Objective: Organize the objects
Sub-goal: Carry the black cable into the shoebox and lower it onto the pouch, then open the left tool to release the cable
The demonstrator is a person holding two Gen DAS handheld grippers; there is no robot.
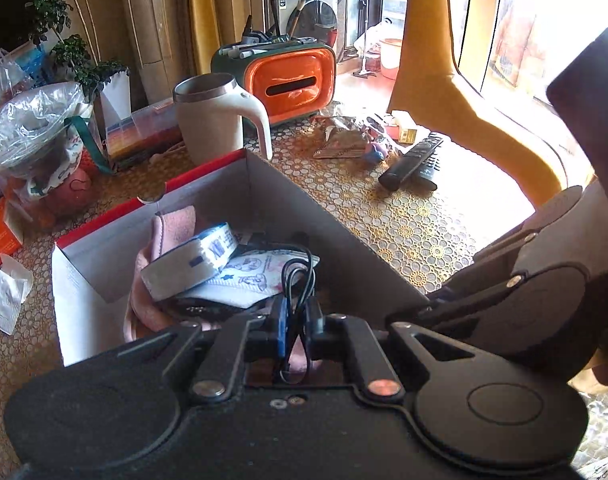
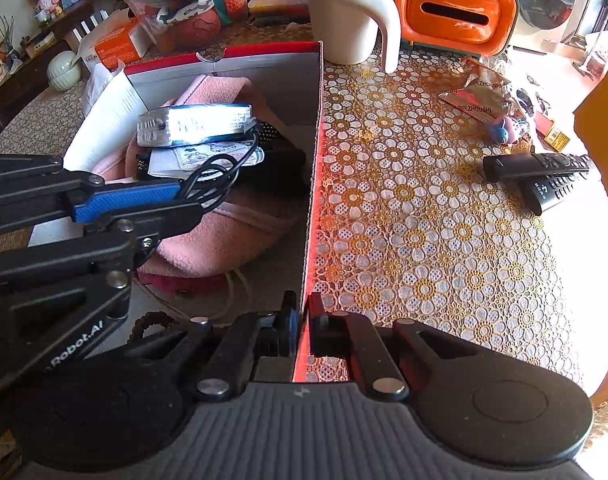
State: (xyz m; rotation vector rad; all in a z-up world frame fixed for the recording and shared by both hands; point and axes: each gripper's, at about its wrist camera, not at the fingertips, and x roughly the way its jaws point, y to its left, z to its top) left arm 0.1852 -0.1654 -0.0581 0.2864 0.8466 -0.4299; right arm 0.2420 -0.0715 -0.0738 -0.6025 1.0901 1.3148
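Over box (image 1: 263, 184), left claw (image 1: 297, 334) clamps black cable (image 1: 299, 276); right claw (image 2: 301, 320) pinches box wall

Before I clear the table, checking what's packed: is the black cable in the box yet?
Not yet: the left gripper, shut on the looped black cable, holds it above the box.

"Robot.AI" on left gripper arm (image 2: 77, 346); "EEZHOUSHI" on snack packet (image 2: 480, 100) (printed twice, first letters cut off).
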